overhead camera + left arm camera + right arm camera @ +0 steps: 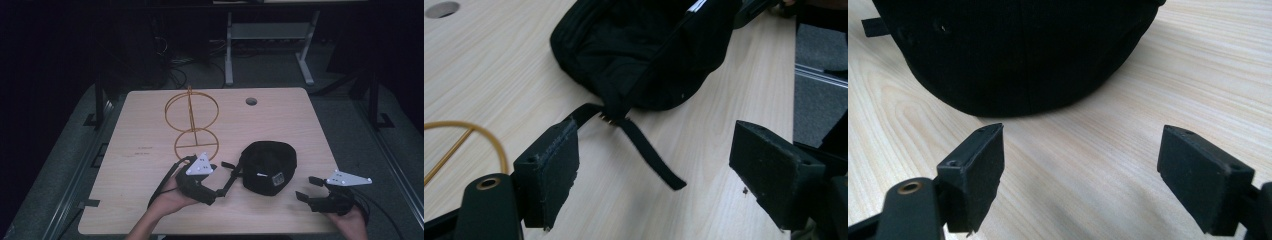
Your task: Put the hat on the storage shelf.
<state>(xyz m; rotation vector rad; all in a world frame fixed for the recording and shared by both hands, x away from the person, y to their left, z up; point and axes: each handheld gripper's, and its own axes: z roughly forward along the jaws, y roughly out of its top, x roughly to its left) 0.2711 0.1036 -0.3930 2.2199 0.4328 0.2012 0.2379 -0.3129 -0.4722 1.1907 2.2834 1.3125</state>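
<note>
High view, cap: a black baseball cap (268, 166) lies on the wooden tabletop (140, 150), right of centre and toward the near edge.
High view, stand: a gold wire hat stand (192, 122) rises behind the left hand, toward the middle of the tabletop, well apart from the cap.
High view, left tool: the left tool (229, 175) points at the cap's left side, jaws spread, nothing between them.
High view, right tool: the right tool (309, 188) sits near the near right corner, just beside the cap's right side, jaws apart and empty.
High view, grommet hole: a round cable hole (251, 101) lies near the far edge.

Left gripper view, strap: the cap's adjuster strap (646, 150) trails loose across the wood between the open jaws, its small brass buckle (609, 118) at the cap's back opening; the one jaw stands close by the strap, though I cannot tell whether it touches.
Left gripper view, cap: the cap (639, 50) lies with its hollow inside showing.

Right gripper view, cap: the cap's rounded crown (1018, 55) rests just ahead of the wide-open jaws, apart from both.

Step in hand: probably the approach, both tools closing on the cap before any grasp.
Next move: likely each tool must ease forward and pinch fabric at opposite sides, the left clear of the loose strap, so the cap lifts level toward the stand.
</note>
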